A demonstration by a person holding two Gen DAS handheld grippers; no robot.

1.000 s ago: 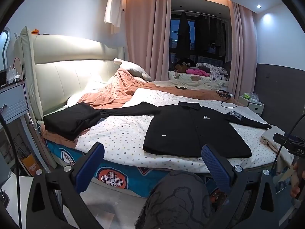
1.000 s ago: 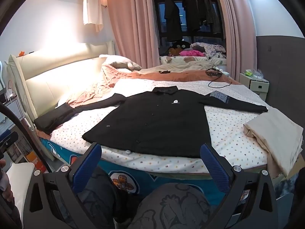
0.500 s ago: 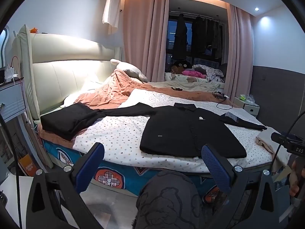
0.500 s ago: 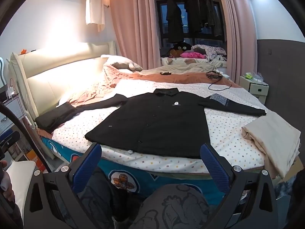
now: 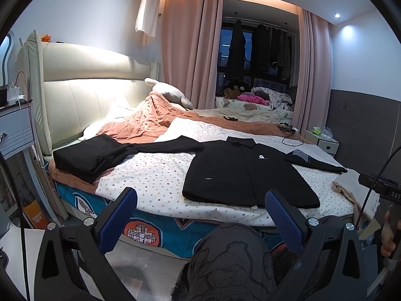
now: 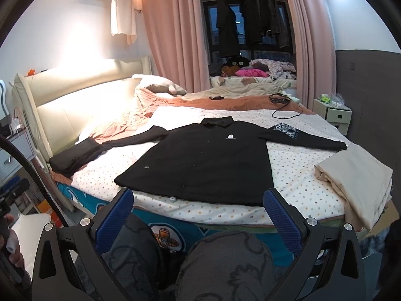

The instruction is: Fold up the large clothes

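Both grippers have drifted slightly back from the bed (image 6: 225,215); left gripper (image 5: 200,213) and right gripper (image 6: 198,212) gape wide, empty.
Black button-up jacket (image 6: 205,163) lies flat, sleeves spread; I judge it soft, floppy, so I'd pinch a sleeve cuff (image 6: 335,145) first.

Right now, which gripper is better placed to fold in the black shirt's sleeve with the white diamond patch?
Right. The patch sleeve extends toward the right gripper, which is open; the left gripper faces the plain sleeve.

Both views drawn slightly back and lower, black jacket (image 6: 200,165) farther off
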